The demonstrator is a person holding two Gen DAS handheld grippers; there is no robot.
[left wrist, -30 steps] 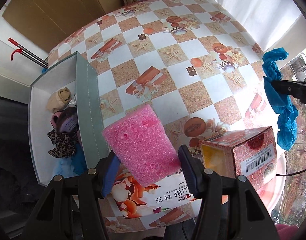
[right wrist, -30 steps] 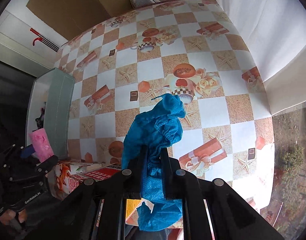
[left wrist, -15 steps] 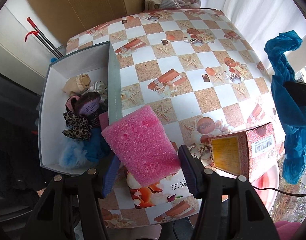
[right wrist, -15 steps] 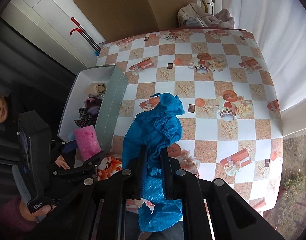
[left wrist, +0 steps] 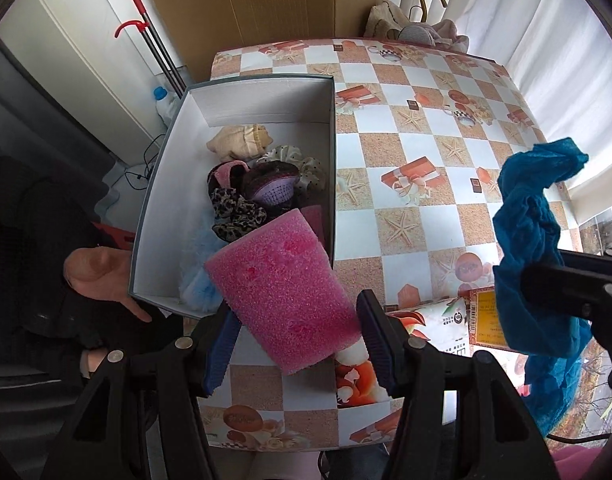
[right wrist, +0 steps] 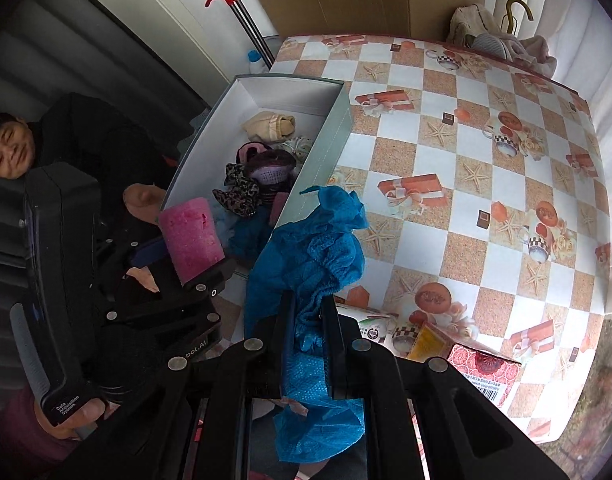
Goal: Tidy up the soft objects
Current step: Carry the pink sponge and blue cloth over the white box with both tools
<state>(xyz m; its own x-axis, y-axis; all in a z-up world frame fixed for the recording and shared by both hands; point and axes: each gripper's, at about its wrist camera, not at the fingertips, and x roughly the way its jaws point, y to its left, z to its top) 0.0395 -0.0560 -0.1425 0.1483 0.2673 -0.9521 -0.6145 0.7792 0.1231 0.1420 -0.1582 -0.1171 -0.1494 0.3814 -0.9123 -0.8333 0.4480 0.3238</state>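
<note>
My left gripper (left wrist: 295,332) is shut on a pink foam sponge (left wrist: 279,288) and holds it above the near right corner of a grey open box (left wrist: 333,128). The sponge also shows in the right wrist view (right wrist: 191,236). The box (right wrist: 326,136) holds several soft items: a beige sock (left wrist: 239,142), a leopard scrunchie (left wrist: 233,214), a purple piece (left wrist: 273,190) and blue fluff (left wrist: 197,280). My right gripper (right wrist: 308,316) is shut on a blue crumpled cloth (right wrist: 318,252), held high to the right of the box; the cloth shows in the left wrist view (left wrist: 530,224).
The table (left wrist: 426,128) has a checkered seashell cloth. Cartons lie at its near edge: a red and yellow box (right wrist: 474,360) and a white printed pack (left wrist: 434,320). A person sits left of the box (right wrist: 9,148). Clothes lie at the table's far end (left wrist: 418,32).
Both grippers have risen and drawn back; the left one has swung left, so the sponge now hangs over the box corner instead of the table. Both loads stay gripped.
</note>
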